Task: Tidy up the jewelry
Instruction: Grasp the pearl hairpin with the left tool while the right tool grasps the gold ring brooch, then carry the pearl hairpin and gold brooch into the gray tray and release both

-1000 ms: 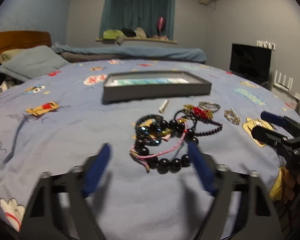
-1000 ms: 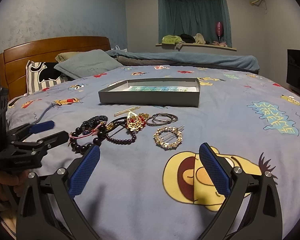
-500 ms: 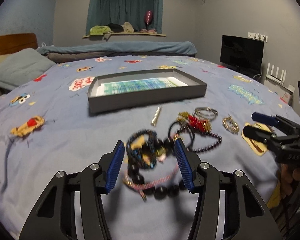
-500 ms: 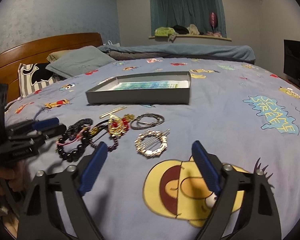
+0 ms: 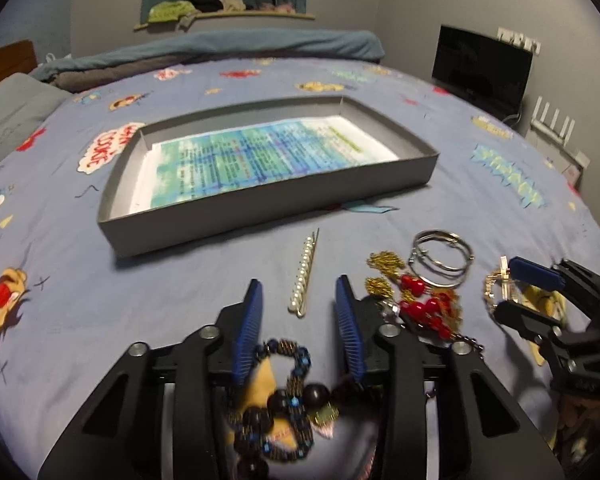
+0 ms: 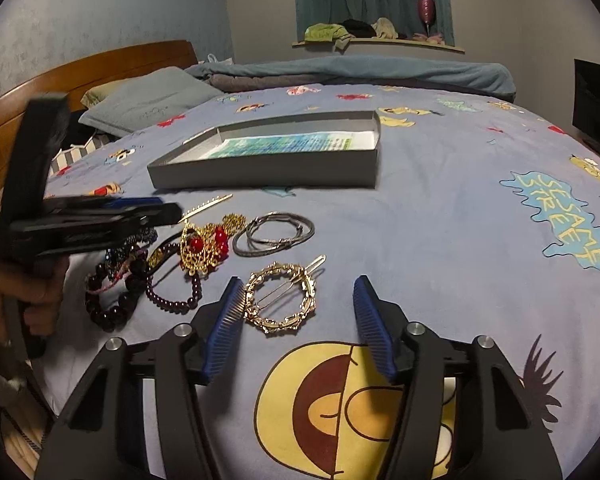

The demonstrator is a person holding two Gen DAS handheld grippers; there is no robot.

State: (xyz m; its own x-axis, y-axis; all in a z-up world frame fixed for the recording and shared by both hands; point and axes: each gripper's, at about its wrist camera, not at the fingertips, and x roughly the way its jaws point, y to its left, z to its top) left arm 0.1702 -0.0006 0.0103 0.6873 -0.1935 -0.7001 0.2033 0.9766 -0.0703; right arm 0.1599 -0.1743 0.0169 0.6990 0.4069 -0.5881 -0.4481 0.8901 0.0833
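Bed edge, left: the blue cartoon-print bedsheet [image 6: 440, 208] runs bare from the pillow [image 6: 148, 98] toward the grey box [image 5: 260, 204]; open cloth lies left of the left claw.
Grey box: a shallow open tray with a printed paper on its floor, its near wall standing just beyond the jewelry, apart from every piece.
Left claw [image 5: 298, 308]: jaws closing, not yet gripping; the pearl hair pin [image 5: 305, 280] lies between the blue pads near their tips, touching neither. A blue beaded bracelet [image 5: 296, 364] and dark round beads lie farther back between the fingers.
Jewelry pile: gold-and-red ornament [image 6: 204, 246], dark bead bracelets [image 6: 172, 300] and silver bangles [image 6: 274, 232] crowd together, the bangles at the pile's right edge.
Right claw [image 6: 298, 308]: jaws closing, nothing gripped; the gold round hair clip [image 6: 280, 298] lies between the pads, hard against the left one and clear of the right.
Bed, right: wide free sheet stretches past the right claw to the bed's far edge.
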